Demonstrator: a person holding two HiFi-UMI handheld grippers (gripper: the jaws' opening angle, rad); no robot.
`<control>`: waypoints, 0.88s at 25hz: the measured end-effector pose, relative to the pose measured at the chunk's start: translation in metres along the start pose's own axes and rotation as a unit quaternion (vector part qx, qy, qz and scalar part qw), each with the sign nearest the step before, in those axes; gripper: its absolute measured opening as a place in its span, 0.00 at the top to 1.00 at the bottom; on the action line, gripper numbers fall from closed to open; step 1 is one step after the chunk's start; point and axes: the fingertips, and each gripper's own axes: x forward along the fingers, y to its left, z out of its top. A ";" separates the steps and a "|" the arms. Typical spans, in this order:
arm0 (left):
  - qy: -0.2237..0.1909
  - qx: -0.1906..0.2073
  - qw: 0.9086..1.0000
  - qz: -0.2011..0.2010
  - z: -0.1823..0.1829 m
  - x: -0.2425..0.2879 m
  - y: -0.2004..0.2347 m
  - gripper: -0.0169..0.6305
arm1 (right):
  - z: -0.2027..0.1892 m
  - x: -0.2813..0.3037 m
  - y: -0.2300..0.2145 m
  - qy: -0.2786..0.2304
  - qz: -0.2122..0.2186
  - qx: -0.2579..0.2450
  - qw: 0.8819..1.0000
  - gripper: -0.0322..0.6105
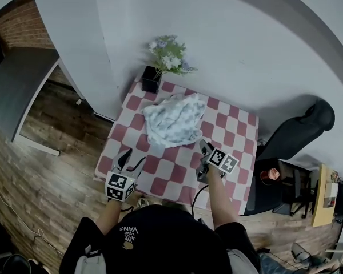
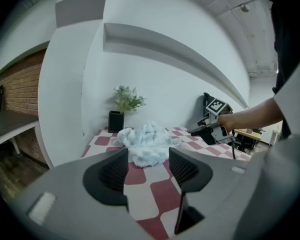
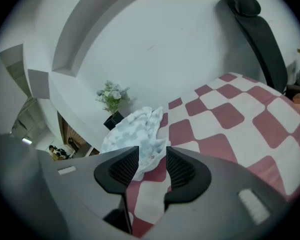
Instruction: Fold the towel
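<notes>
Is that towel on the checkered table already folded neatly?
No, the towel lies crumpled in a loose heap on the checkered table, near the potted flowers.

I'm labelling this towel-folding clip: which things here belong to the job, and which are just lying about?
Job: towel, left hand-held gripper, right hand-held gripper, table.
Lying about: plant, chair.

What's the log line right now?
towel: crumpled on table | left tongs: open, empty | right tongs: open, empty | fold: not started
</notes>
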 end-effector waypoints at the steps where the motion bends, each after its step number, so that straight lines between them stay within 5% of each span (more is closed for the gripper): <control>1: 0.001 -0.003 1.000 0.006 0.001 0.003 0.002 0.62 | 0.002 0.010 -0.003 0.008 0.001 0.012 1.000 0.70; 12: 0.024 -0.015 0.999 0.034 0.000 0.027 0.011 0.62 | -0.002 0.082 -0.029 0.056 0.006 0.094 0.994 0.70; 15: 0.034 -0.013 0.999 0.028 -0.003 0.032 0.011 0.62 | -0.010 0.086 -0.029 0.071 0.000 0.078 0.994 0.85; 16: 0.037 -0.010 0.999 0.024 -0.004 0.034 0.010 0.62 | -0.010 0.084 -0.028 0.069 0.001 0.071 0.995 0.92; 22: 0.047 0.000 0.999 -0.014 -0.003 0.052 0.002 0.62 | 0.025 0.042 -0.019 -0.001 0.022 0.052 0.998 0.92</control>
